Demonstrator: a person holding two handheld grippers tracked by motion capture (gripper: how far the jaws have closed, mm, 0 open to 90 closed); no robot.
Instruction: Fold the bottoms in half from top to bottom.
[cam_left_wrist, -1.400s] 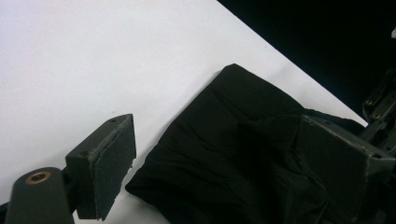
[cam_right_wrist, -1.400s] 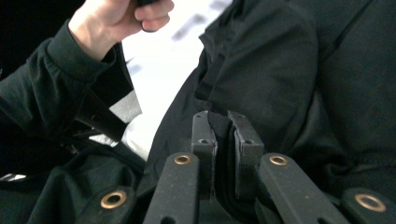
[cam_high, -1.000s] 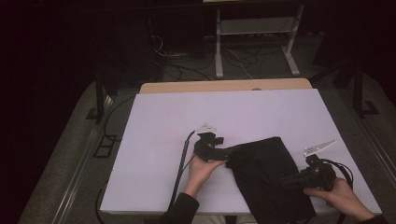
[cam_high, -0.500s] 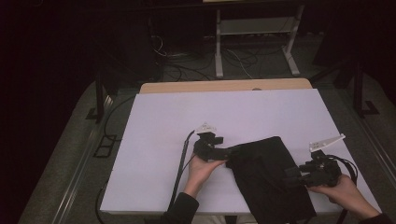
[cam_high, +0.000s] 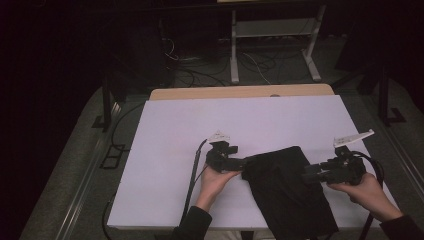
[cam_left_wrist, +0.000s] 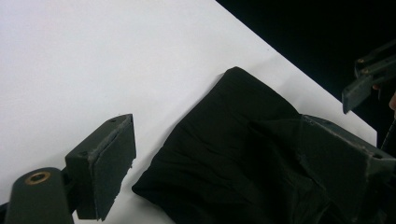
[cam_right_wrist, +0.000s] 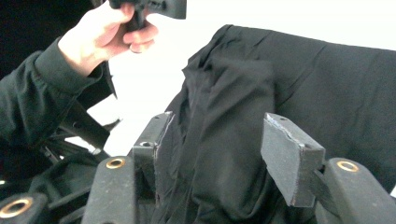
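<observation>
Black cloth (cam_high: 287, 190) between both grippers' fingers

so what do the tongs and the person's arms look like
Both tongs are matte black: the left tongs and right tongs each have two blocky flat-faced jaws with worn pale edges and brass-coloured pivot rivets. Each carries a grey three-cornered plate on top and trails a black cable. The person wears dark long sleeves, cuffs at the wrists.
</observation>
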